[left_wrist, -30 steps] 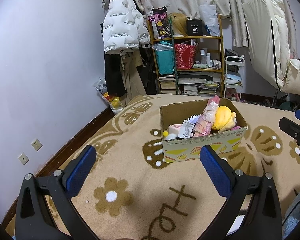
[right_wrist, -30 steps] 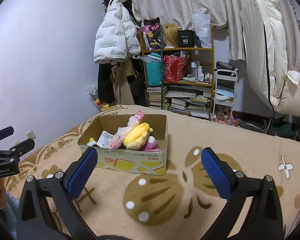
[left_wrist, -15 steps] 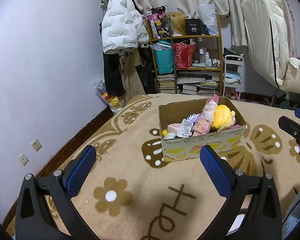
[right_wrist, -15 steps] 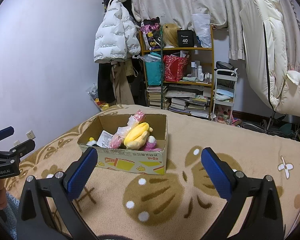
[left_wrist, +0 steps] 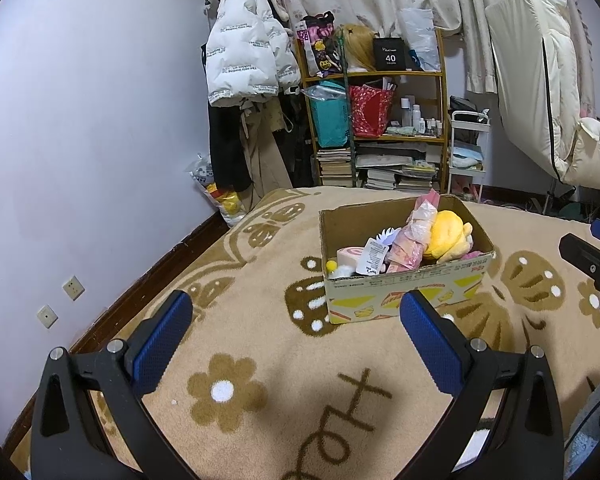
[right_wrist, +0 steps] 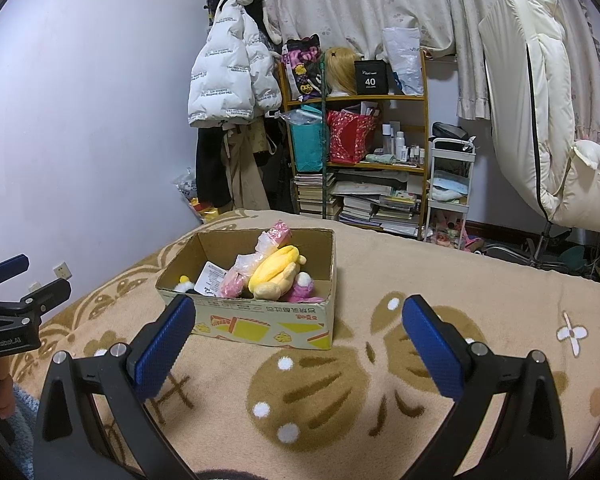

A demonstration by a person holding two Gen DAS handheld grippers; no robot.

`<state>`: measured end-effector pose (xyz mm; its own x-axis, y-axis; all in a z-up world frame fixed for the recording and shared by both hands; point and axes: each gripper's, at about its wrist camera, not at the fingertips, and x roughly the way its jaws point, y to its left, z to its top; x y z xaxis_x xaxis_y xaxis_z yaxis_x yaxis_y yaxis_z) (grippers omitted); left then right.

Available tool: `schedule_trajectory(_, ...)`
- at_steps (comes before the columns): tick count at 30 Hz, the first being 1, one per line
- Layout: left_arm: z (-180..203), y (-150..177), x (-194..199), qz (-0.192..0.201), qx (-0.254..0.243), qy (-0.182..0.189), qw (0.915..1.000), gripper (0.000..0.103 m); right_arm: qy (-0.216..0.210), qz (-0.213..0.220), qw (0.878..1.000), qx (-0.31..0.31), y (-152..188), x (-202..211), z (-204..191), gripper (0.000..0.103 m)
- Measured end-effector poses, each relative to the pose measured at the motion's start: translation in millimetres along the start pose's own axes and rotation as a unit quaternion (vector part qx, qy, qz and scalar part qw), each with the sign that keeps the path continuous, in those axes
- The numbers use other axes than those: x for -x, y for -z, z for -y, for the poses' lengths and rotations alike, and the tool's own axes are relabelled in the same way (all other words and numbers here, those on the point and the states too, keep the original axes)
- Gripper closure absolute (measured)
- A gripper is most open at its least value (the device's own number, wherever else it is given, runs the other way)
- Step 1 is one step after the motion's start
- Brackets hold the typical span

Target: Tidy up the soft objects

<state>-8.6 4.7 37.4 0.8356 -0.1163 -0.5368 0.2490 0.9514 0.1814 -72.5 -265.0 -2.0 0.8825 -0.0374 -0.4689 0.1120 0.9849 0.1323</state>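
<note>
Sitting on the beige blanket [right_wrist: 440, 264], the cardboard box [right_wrist: 268, 326] holds a yellow plush toy [right_wrist: 274, 270] and pink soft items. The left gripper [left_wrist: 296, 320] and the right gripper [right_wrist: 300, 322] are both spread wide and empty, near the box but not touching it.

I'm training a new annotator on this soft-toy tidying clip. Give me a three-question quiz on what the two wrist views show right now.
1. True or false: the left claw is shut on a toy.
2. Which sits in the cardboard box? A) yellow plush toy B) book C) bottle
3. Fill in: the box rests on a tan ____ with brown flower patterns.

Key: 1 false, both the left claw and the right claw are open and empty; 2 A; 3 blanket.
</note>
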Motion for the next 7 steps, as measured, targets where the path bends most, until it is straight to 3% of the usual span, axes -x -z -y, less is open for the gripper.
schedule_trajectory(7,1.5,0.4,0.2,-0.001,0.002,0.000,1.0000,0.001,0.000,0.000,1.000,0.001,0.5,0.4,0.6,0.000)
